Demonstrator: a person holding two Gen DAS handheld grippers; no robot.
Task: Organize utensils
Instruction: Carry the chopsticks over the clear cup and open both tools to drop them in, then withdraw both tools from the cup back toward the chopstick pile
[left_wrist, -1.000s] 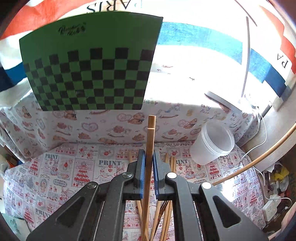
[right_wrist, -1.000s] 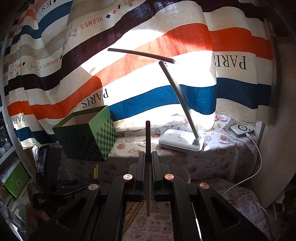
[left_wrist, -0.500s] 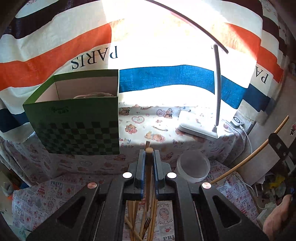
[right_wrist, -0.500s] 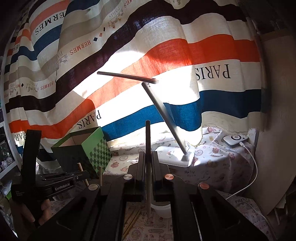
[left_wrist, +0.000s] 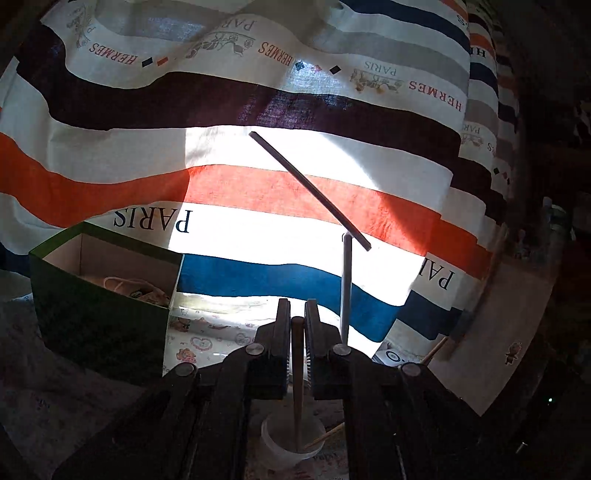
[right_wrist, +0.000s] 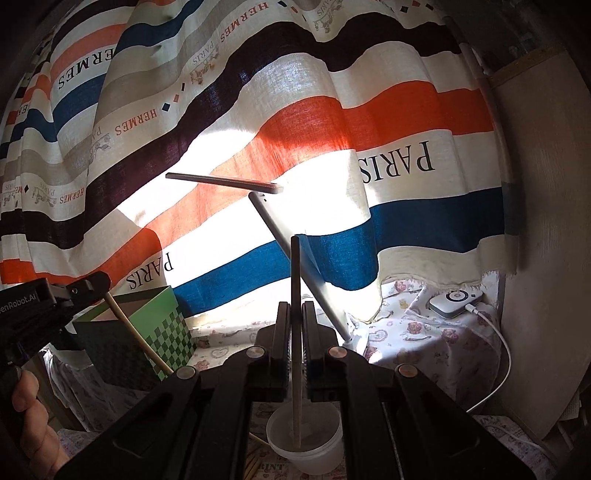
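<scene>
**Both grippers hold a chopstick upright at the plastic cup**

The translucent plastic cup (right_wrist: 304, 439) stands on the printed tablecloth (right_wrist: 424, 332) and serves as the reference point. In the right wrist view, a wooden chopstick (right_wrist: 295, 332) runs vertically down into the cup, its lower end inside the rim. The right gripper (right_wrist: 295, 332) is closed tight on this chopstick at mid-length, jaws pressed against the shaft on either side, directly above the cup.

In the left wrist view, the same cup (left_wrist: 291, 439) sits below the left gripper (left_wrist: 296, 343). Its jaws are nearly together, clamping a second wooden chopstick (left_wrist: 296, 387) whose top end sits level with the fingertips and whose lower end reaches down into the cup. Another stick end (left_wrist: 325, 435) leans against the cup's right rim; what it belongs to cannot be told.

From the right wrist view, the left gripper body (right_wrist: 44, 306) shows left of the cup, held by a hand (right_wrist: 33, 424), with its chopstick (right_wrist: 136, 332) slanting toward the cup. More chopsticks (right_wrist: 255, 465) lie on the cloth at the cup's left base.

Behind and left of the cup stands an open green checkered box (right_wrist: 147, 332). Behind it to the right is a white desk lamp (right_wrist: 295, 254), and farther right a small white device (right_wrist: 456, 301) with a cable. A striped curtain (right_wrist: 332, 129) hangs behind all.
</scene>
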